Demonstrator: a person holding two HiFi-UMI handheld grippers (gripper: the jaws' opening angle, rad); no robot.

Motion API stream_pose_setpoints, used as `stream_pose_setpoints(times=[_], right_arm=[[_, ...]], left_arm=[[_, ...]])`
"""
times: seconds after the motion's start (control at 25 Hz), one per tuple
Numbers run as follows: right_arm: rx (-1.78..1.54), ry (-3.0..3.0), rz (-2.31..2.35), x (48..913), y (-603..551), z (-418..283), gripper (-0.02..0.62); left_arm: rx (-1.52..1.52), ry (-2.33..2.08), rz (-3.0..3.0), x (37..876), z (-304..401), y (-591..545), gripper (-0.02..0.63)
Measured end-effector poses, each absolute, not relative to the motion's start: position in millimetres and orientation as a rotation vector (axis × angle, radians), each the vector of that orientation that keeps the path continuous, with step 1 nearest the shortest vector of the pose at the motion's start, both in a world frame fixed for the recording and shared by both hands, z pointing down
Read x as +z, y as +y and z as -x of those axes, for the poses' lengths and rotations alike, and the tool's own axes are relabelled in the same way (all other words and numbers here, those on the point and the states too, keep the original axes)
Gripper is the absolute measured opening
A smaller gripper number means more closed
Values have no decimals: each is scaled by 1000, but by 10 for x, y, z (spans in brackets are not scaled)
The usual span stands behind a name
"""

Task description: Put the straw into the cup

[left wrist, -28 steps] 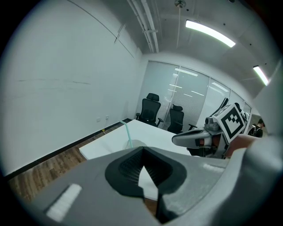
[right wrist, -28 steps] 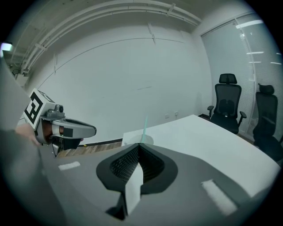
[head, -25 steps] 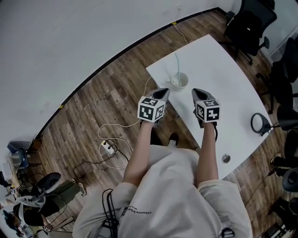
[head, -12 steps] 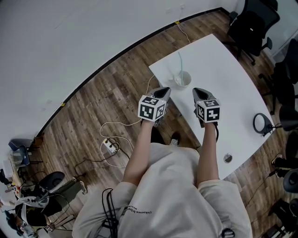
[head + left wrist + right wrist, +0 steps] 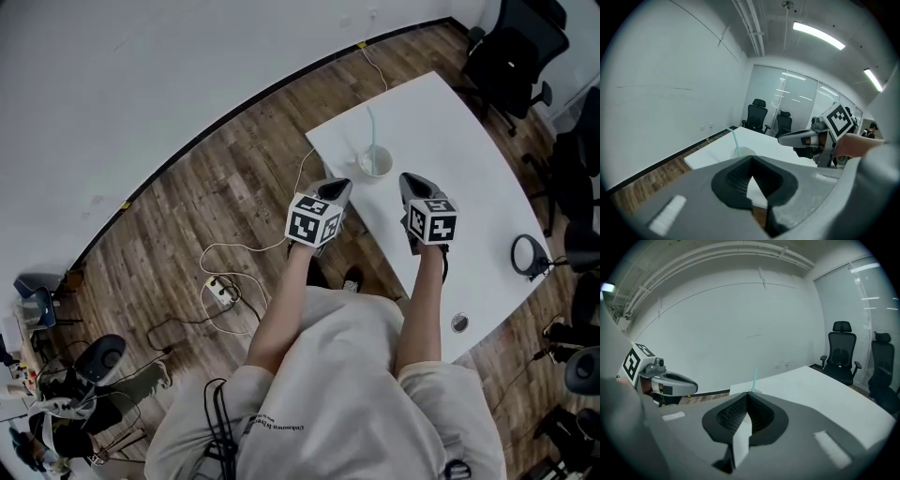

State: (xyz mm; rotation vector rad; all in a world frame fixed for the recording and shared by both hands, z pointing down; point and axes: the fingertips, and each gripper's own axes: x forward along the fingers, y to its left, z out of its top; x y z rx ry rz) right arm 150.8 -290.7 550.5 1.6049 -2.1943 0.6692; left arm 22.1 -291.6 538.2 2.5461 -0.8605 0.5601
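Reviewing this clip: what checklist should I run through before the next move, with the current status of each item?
1. The straw stands in the cup: ok.
2. The cup is upright on the table: ok.
3. The left hand-held gripper is empty, jaws together: ok.
4. The right hand-held gripper is empty, jaws together: ok.
5. Both are apart from the cup: ok.
6. Liquid in the cup: cannot tell.

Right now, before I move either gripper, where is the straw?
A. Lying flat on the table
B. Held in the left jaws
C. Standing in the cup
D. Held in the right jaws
C: the straw stands in the cup on the table, and neither the left gripper nor the right gripper has anything between its jaws.
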Motion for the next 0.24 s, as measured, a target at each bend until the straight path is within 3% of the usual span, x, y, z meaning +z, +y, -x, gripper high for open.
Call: stream_pose_setpoints(times=[0.24], right_arm=[[686, -2185, -1612, 5560, -2888, -1476, 23]], left_arm=[[601, -854, -2543, 5423, -111, -2866, 2]])
